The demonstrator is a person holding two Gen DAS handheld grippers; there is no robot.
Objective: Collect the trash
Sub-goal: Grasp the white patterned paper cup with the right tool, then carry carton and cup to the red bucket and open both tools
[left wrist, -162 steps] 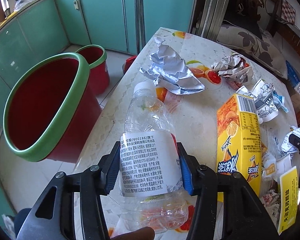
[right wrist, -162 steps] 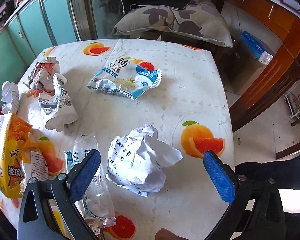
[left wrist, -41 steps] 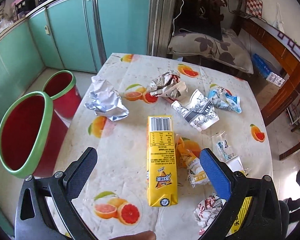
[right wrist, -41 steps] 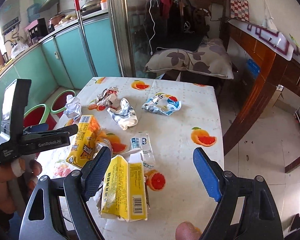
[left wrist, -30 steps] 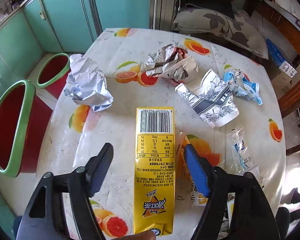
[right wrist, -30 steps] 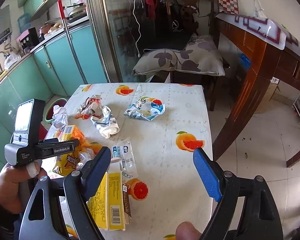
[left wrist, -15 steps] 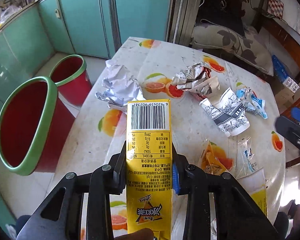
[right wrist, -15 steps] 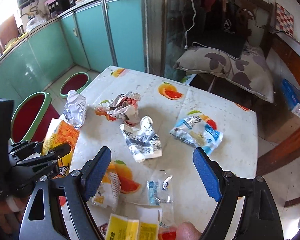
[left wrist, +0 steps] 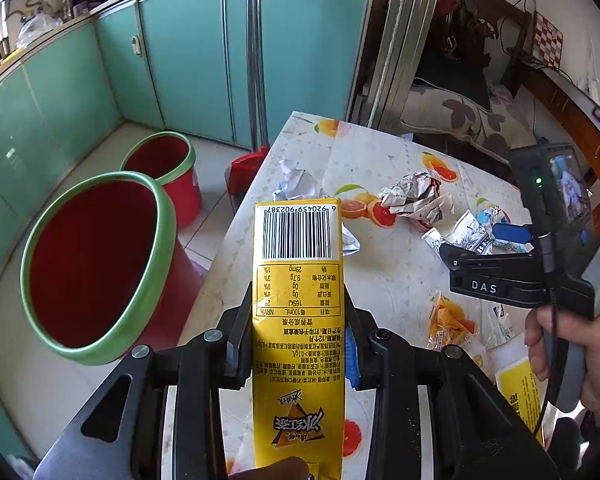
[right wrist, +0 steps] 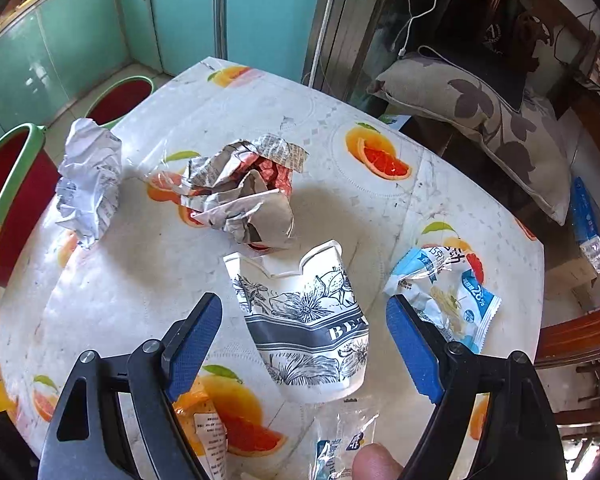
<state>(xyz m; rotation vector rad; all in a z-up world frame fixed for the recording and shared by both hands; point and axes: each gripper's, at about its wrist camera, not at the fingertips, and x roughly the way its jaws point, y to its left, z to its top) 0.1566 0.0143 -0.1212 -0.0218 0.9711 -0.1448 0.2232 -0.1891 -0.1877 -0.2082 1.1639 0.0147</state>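
Beside the bench (left wrist: 380, 272), the red bin (left wrist: 92, 268) stood open, and the left claw (left wrist: 298, 344) was clamped across the middle of the yellow drink carton (left wrist: 298, 280), held raised near the bin. The carton looked light and fairly stiff. The right claw (right wrist: 304, 340) gaped wide around the crushed paper cup (right wrist: 304, 320), which looked soft; its flattened sides seemed the best hold.
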